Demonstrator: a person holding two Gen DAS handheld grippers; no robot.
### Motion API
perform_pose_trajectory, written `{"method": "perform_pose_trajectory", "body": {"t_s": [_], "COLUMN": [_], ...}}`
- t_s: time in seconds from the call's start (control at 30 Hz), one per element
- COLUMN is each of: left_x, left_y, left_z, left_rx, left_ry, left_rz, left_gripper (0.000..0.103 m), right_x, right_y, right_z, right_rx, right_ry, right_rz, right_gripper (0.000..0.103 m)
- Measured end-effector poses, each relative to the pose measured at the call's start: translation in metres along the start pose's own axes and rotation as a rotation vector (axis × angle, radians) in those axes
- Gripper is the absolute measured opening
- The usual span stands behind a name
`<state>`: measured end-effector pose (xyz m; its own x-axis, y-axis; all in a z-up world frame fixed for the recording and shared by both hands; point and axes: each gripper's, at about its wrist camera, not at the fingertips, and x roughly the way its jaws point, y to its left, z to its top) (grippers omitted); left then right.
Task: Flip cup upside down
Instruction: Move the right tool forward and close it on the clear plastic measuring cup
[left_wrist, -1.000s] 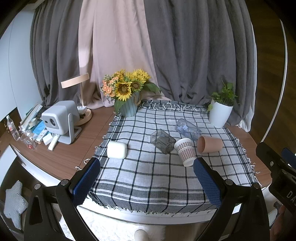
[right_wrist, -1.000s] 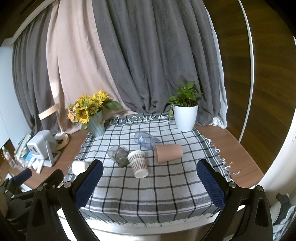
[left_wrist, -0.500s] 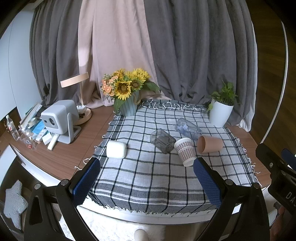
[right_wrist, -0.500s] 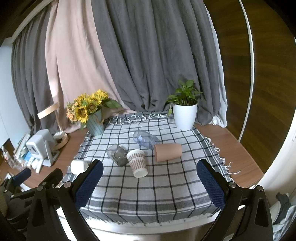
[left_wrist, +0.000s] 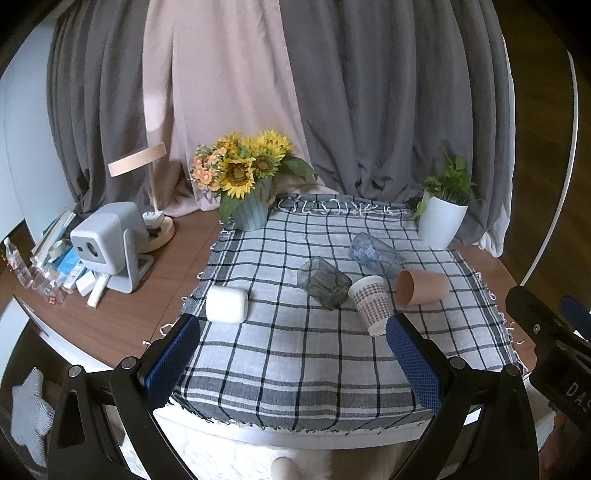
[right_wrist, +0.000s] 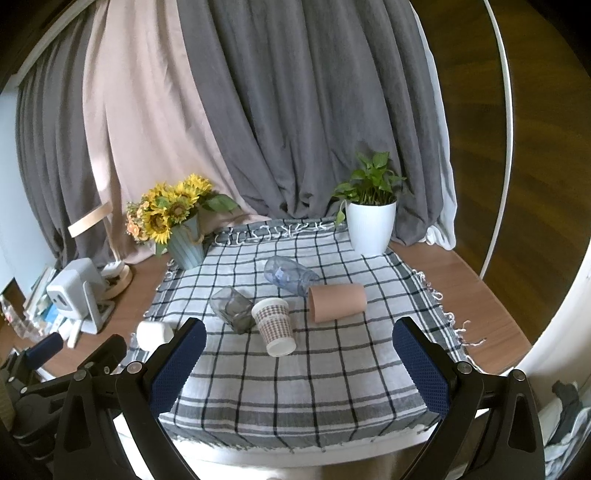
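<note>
Several cups lie on their sides on a checked cloth (left_wrist: 295, 354): a patterned paper cup (left_wrist: 370, 304) (right_wrist: 275, 326), a terracotta cup (left_wrist: 422, 287) (right_wrist: 337, 302), a dark glass tumbler (left_wrist: 323, 283) (right_wrist: 233, 308), a clear bluish glass (left_wrist: 375, 253) (right_wrist: 289, 274) and a white cup (left_wrist: 226, 304) (right_wrist: 153, 333) at the left. My left gripper (left_wrist: 293, 354) is open and empty, near the table's front edge. My right gripper (right_wrist: 295, 354) is open and empty, also at the front edge, short of the cups.
A sunflower vase (left_wrist: 248, 177) (right_wrist: 173, 221) stands at the back left, a white potted plant (left_wrist: 443, 210) (right_wrist: 371, 218) at the back right. A grey projector (left_wrist: 109, 245), a lamp (left_wrist: 147, 192) and small clutter sit left of the cloth. Curtains hang behind.
Both views have shifted only slightly; the cups have not moved and both grippers stay open.
</note>
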<state>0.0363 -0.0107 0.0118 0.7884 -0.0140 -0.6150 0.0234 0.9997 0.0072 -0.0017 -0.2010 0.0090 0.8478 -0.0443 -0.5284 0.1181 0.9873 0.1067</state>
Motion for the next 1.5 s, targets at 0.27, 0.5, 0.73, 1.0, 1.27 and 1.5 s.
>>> {"method": "perform_pose_trajectory", "body": {"t_s": [0.27, 0.5, 0.73, 1.0, 1.27, 1.5], "left_x": [0.05, 0.11, 0.157, 0.206, 0.257, 0.299], "left_y": [0.007, 0.015, -0.002, -0.04, -0.061, -0.06], "left_z": [0.023, 0.038, 0.046, 0.06, 0.073, 0.084], "left_rx": [0.022, -0.02, -0.022, -0.084, -0.169, -0.255], "left_ry": [0.063, 0.18, 0.261, 0.357, 0.424, 0.488], "left_rz": [-0.001, -0.028, 0.012, 0.082, 0.218, 0.351], "left_gripper": [0.103, 0.103, 0.103, 0.103, 0.103, 0.102], "right_x": [0.043, 0.095, 0.147, 0.231, 0.327, 0.41], "right_y": [0.008, 0.017, 0.019, 0.006, -0.009, 0.0], "right_z": [0.016, 0.033, 0.05, 0.068, 0.093, 0.101], "right_rx": [0.023, 0.039, -0.009, -0.118, -0.209, -0.306], "right_ry": [0.054, 0.137, 0.217, 0.385, 0.549, 0.696], "right_rz": [-0.003, -0.001, 0.0, 0.107, 0.221, 0.32], "right_gripper": [0.102, 0.102, 0.102, 0.102, 0.102, 0.101]}}
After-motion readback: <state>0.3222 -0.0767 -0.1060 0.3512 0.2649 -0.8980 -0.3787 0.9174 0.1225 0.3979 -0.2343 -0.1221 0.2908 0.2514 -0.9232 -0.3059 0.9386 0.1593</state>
